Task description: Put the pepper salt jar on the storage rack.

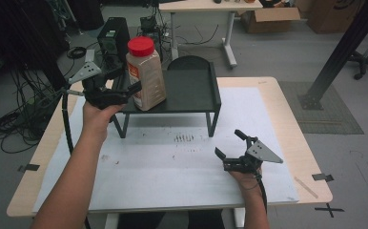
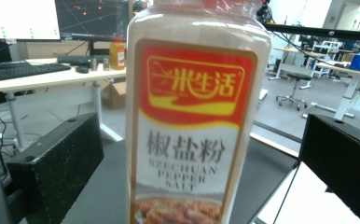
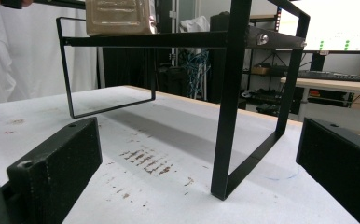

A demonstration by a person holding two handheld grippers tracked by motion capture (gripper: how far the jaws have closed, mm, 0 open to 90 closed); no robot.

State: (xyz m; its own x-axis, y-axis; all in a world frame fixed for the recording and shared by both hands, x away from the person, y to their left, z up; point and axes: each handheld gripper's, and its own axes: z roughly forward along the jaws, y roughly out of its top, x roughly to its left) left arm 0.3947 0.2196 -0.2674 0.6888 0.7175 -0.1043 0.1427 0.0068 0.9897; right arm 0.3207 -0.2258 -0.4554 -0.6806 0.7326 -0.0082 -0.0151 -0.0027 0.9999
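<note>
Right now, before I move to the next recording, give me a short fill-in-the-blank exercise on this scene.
1. The pepper salt bottle has a ____ cap.
2. The bottle stands on the black ____, not on the table.
3. The left gripper has its jaws ____ either side of the bottle.
4. The right gripper holds ____.

Missing words: red; shelf; open; nothing

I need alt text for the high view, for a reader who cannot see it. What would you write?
A red-capped seasoning bottle stands on a low black shelf on a white-covered table, between the open jaws of the left gripper, which a hand holds beside it. The right gripper, also open and empty, rests lower on the table.
</note>
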